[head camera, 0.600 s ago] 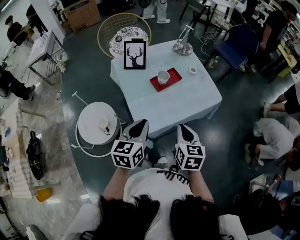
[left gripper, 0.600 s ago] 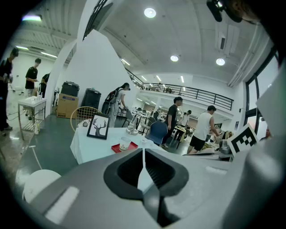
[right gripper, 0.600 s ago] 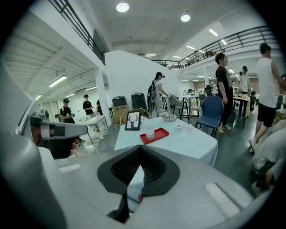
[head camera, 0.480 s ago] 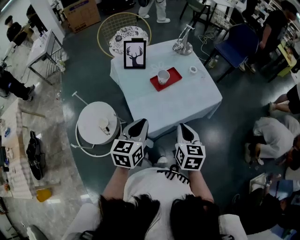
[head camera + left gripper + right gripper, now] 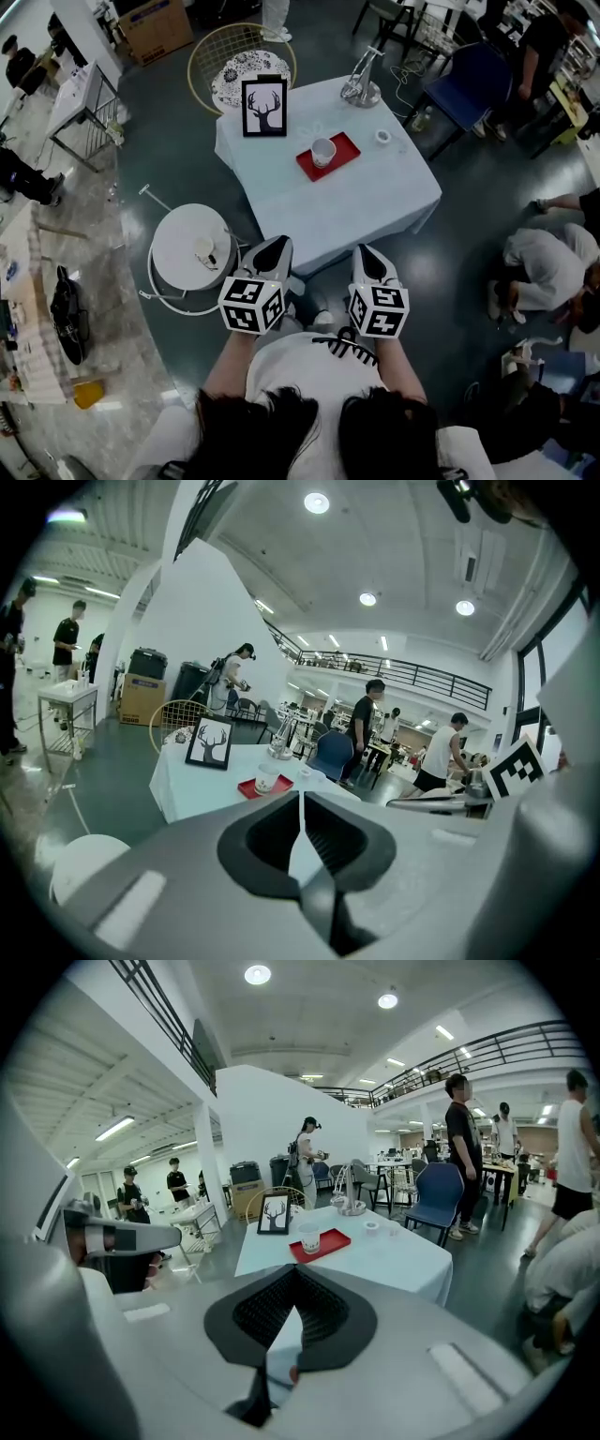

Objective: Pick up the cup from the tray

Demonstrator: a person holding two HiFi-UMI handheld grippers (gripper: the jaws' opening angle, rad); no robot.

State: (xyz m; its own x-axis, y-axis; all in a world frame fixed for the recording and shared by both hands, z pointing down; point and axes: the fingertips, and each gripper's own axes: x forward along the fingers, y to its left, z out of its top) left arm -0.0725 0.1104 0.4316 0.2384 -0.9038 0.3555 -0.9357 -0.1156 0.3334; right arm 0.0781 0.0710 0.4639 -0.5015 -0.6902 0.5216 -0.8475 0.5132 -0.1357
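A white cup (image 5: 323,151) stands on a red tray (image 5: 343,159) at the far side of a table (image 5: 356,211) covered with a white cloth. Both grippers hang close to my body, short of the table's near edge and far from the cup. My left gripper (image 5: 272,251) is shut with nothing in it, and so is my right gripper (image 5: 369,258). In the left gripper view the cup (image 5: 267,778) and tray (image 5: 247,789) show just above the shut jaws (image 5: 300,797). The right gripper view has the cup (image 5: 309,1237) on the tray (image 5: 331,1243) beyond its shut jaws (image 5: 294,1273).
On the table stand a framed deer picture (image 5: 264,108), a metal stand (image 5: 361,86) and a small white ring (image 5: 382,137). A round white side table (image 5: 192,247) sits at the left, a wire chair (image 5: 239,61) behind, a blue chair (image 5: 473,80) at back right. People crouch on the floor at right (image 5: 544,272).
The head view has shifted a little, so the table sits slightly higher and further left. Both grippers stay shut in the same place.
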